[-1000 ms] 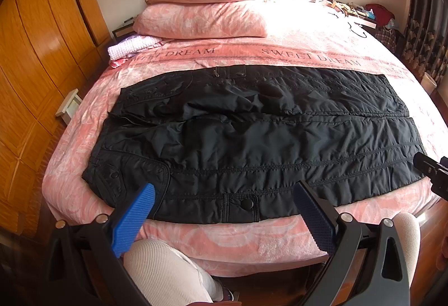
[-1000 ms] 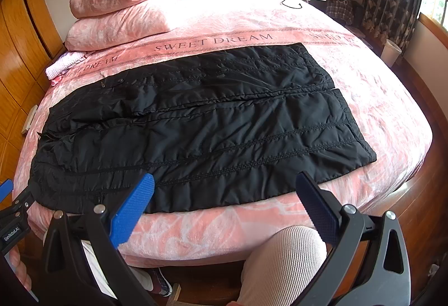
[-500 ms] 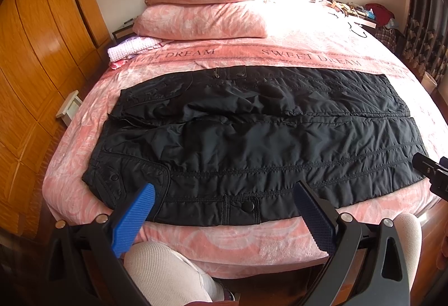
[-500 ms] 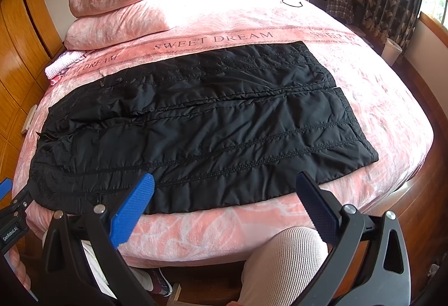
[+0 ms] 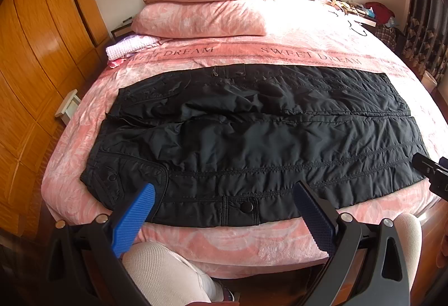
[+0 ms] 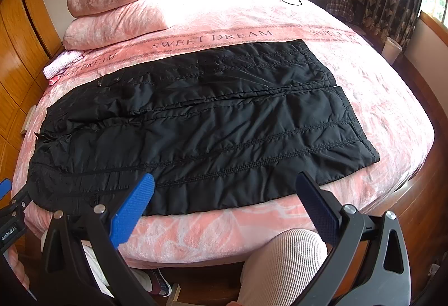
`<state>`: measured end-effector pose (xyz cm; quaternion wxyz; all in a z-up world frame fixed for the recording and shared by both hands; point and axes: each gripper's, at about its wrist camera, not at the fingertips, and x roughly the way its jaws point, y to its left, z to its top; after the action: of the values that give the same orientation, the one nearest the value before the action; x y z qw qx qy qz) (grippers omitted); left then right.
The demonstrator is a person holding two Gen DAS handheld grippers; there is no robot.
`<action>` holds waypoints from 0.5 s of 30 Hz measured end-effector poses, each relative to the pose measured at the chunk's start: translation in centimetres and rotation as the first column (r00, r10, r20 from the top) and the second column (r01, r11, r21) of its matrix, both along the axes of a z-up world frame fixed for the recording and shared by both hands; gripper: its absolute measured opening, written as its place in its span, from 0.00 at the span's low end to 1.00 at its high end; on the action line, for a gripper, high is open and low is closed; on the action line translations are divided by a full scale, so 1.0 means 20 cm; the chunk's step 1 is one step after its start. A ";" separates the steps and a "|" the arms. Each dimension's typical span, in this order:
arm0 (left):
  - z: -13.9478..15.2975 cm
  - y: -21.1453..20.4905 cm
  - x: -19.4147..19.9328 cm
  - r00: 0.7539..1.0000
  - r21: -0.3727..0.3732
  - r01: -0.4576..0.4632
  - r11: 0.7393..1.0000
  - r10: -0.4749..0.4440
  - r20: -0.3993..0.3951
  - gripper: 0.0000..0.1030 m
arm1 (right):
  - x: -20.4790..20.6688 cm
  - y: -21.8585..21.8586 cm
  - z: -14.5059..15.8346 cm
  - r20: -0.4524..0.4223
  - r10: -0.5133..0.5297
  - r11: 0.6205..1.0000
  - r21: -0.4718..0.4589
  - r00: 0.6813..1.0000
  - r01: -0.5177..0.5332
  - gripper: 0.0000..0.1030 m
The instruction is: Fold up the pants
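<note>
left wrist: pants (image 5: 252,138) spread beyond both gaping tongs (image 5: 224,211).

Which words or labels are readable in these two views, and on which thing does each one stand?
"SWEET DREAM": printed several times along a band of the pink bedspread, beyond the black pants; some repeats are cut off by folds.
"GenRobot.AI": white sticker on the left tongs, seen from the right wrist.
The pants show snaps and a zipper but no readable label.
The wall plaque is too small to read.
</note>
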<state>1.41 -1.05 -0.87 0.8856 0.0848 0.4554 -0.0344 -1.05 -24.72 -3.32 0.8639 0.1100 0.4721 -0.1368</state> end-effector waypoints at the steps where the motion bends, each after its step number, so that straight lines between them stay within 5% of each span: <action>1: 0.00 0.00 0.00 1.000 0.001 0.001 1.000 -0.001 0.000 0.97 | 0.00 0.00 0.00 -0.001 0.000 1.000 0.000 1.000 0.000 0.98; 15: -0.05 -0.01 0.07 1.000 -0.032 0.013 0.999 -0.013 -0.020 0.96 | 0.08 -0.02 -0.06 -0.010 0.034 0.999 -0.005 0.999 -0.034 0.98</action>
<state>2.79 -1.18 -1.86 0.8820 0.0730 0.4630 -0.0483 0.55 -25.15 -4.43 0.8641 0.0991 0.4777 -0.1240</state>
